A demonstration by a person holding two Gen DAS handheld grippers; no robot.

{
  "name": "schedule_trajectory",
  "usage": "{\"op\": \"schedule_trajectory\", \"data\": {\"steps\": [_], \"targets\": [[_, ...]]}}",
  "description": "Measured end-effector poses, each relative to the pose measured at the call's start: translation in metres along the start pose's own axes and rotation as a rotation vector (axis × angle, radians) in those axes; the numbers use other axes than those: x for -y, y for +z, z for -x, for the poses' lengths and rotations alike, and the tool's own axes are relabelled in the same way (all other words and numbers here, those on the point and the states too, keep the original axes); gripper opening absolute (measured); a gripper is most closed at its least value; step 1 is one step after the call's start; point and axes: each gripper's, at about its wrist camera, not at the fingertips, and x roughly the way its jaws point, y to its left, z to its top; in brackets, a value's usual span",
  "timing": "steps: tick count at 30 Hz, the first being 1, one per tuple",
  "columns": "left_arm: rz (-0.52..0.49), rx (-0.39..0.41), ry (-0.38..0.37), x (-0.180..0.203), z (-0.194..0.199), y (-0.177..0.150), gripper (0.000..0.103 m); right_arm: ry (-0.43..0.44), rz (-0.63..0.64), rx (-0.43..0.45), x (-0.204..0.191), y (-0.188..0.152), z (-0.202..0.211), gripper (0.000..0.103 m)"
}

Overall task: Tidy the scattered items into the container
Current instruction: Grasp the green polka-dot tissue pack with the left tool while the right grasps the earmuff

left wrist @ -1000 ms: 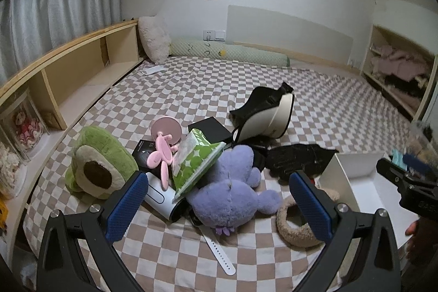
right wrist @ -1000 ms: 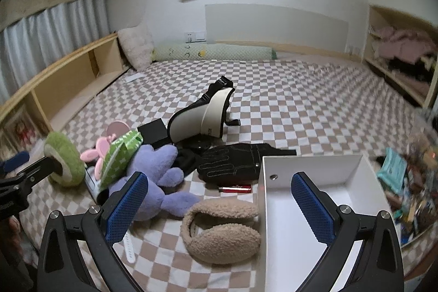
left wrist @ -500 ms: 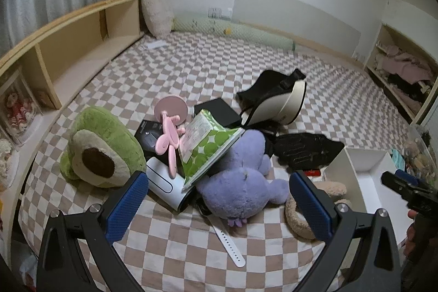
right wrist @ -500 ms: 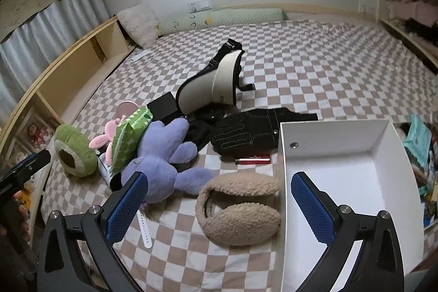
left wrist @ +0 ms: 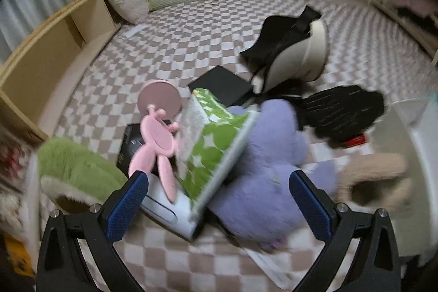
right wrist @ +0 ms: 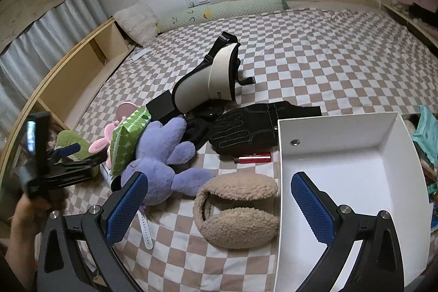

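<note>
Nothing had yet gone into the white container (right wrist: 356, 155), which sat empty at the near right of the checkered bed (right wrist: 314, 45); by that, the tidying had barely begun. Both tongs were spread wide and held nothing. The left gripper (left wrist: 219, 199) hung low over the pile at the near left, its blue pads on either side of the green patterned pack (left wrist: 210, 144) and the purple plush (left wrist: 268, 160). That view was blurred, so whether it touched anything could not be told. The right gripper (right wrist: 219, 199) hovered over the tan fleece earmuffs (right wrist: 235, 210), which lay just beside the container's left wall.

All the scattered things remained on the bed. A pink bunny-shaped stand (left wrist: 156, 133) leaned across a white device (left wrist: 164, 207) and a black box (left wrist: 128, 138), with the green pack propped against the purple plush. A green avocado plush (right wrist: 71, 141) lay at the far left of the heap. Farther off stood a cream and black visor (right wrist: 210, 84), with a flat black case (right wrist: 161, 106) beside it. A black glove (right wrist: 246, 130) lay near the container's far-left corner, a small red tube (right wrist: 253, 158) just in front of it. A white watch strap (right wrist: 145, 229) poked out from under the purple plush.

Judging from this, every item was still to be moved, and the earmuffs or the green pack seemed the likeliest first picks.
</note>
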Motion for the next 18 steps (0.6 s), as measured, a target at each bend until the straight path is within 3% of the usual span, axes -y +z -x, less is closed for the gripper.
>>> {"op": "schedule_trajectory", "data": {"steps": [3,9,18], "targets": [[-0.009,-0.01,0.033,-0.001,-0.019,0.002,0.092,-0.007,0.002,-0.007,0.002,0.003,-0.004,0.103],[-0.011,-0.034,0.041,-0.009,-0.046,0.004,0.092,0.004,0.007,-0.044,0.002,0.008,-0.025,0.103],[-0.152,-0.026,0.133,0.002,-0.071,0.002,0.092,0.016,0.046,-0.16,-0.008,0.013,-0.075,0.103]]}}
